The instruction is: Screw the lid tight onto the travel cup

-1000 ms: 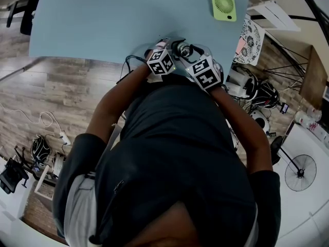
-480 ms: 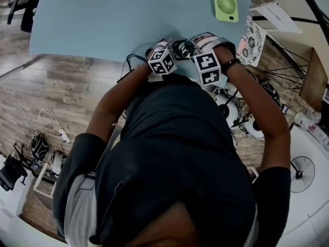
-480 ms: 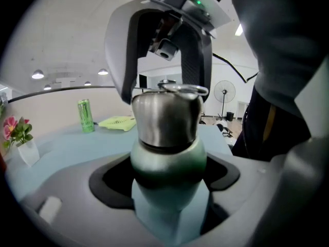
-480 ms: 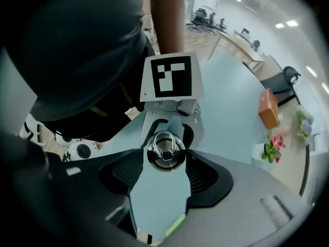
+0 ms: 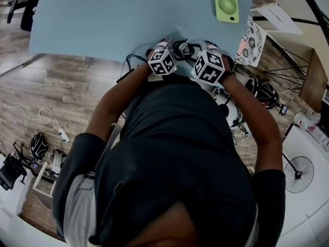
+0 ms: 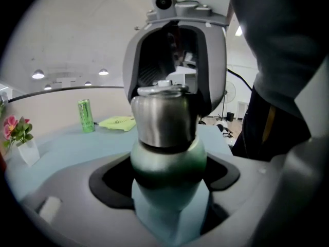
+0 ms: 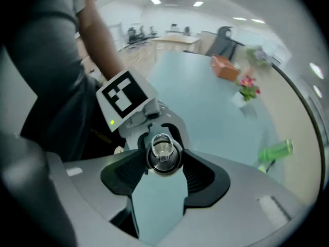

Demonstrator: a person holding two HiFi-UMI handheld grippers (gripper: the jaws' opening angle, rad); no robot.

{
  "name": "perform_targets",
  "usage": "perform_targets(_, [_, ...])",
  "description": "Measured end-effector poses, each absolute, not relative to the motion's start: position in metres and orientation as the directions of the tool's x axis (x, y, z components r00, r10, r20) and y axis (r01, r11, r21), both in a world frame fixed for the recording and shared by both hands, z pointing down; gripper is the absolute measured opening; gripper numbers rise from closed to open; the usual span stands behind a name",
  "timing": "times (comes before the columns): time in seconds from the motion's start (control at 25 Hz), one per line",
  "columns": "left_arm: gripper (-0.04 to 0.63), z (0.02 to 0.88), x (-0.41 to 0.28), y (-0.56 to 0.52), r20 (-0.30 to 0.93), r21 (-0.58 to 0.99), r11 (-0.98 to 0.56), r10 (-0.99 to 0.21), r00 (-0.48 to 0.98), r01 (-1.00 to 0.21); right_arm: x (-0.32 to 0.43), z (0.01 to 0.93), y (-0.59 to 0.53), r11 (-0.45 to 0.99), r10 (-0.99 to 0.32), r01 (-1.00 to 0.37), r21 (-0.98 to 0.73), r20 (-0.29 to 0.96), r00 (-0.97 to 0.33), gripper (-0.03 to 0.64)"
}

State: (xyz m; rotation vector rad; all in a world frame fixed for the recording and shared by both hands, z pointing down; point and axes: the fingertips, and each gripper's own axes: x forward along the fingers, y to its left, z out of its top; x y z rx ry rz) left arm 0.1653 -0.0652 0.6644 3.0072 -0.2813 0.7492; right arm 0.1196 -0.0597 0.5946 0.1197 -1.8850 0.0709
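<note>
In the head view, the travel cup (image 5: 183,50) is standing at the near edge of the blue table (image 5: 103,19), and the left gripper (image 5: 172,50) and right gripper (image 5: 194,50) are crowding it. In the left gripper view, the jaws are clamping the cup's green body just under the steel lid (image 6: 164,118). In the right gripper view, the jaws have just been closing and are pressing both sides of the lid from above.

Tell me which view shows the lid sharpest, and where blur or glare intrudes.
Right gripper view: lid sharp, centred; green can smeared at the edge. Left gripper view: soft glare on the lid, corners dark. Head view: dark torso dominates.
</note>
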Motion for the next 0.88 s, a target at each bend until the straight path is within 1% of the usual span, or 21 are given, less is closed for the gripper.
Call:
perform_targets(0.08, [0.428,0.6641,0.1649,-0.0651,0.468,-0.016,-0.983,-0.169,0.867,-0.183,0.1202,0.5933,-0.0631,0.926,-0.128,-0.378,-0.017,0.926,-0.354,0.229])
perform_targets(0.12, [0.428,0.6640,0.1649,-0.0647,0.468,-0.016,-0.983,-0.170,0.867,-0.184,0.1203,0.5919,-0.0646,0.877,-0.171,-0.480,-0.028,0.915,-0.365,0.229])
perform_targets(0.2, [0.428,0.6643,0.1650,-0.0640,0.469,-0.017,-0.982,-0.173,0.866,-0.187,0.1205,0.5894,-0.0665,0.791,-0.249,-0.611,-0.030,0.897,-0.366,0.229])
perform_targets(0.28, [0.428,0.6647,0.1654,-0.0646,0.469,-0.018,-0.982,-0.176,0.865,-0.190,0.1223,0.5897,-0.0677,0.738,-0.293,-0.674,-0.033,0.884,-0.365,0.229])
perform_targets(0.36, [0.428,0.6647,0.1654,-0.0656,0.468,-0.018,-0.982,-0.176,0.866,-0.190,0.1233,0.5890,-0.0697,0.715,-0.306,-0.698,-0.042,0.879,-0.366,0.229])
perform_targets(0.72, [0.428,0.6651,0.1653,-0.0648,0.470,-0.017,-0.982,-0.173,0.866,-0.188,0.1233,0.5953,-0.0679,0.724,-0.295,-0.688,-0.051,0.878,-0.376,0.229])
perform_targets(0.8, [0.428,0.6650,0.1659,-0.0649,0.470,-0.016,-0.982,-0.173,0.866,-0.188,0.1239,0.5943,-0.0673,0.749,-0.267,-0.660,-0.056,0.887,-0.378,0.230])
perform_targets(0.88, [0.428,0.6648,0.1663,-0.0655,0.469,-0.016,-0.982,-0.173,0.866,-0.188,0.1232,0.5931,-0.0643,0.809,-0.211,-0.585,-0.059,0.899,-0.384,0.230])
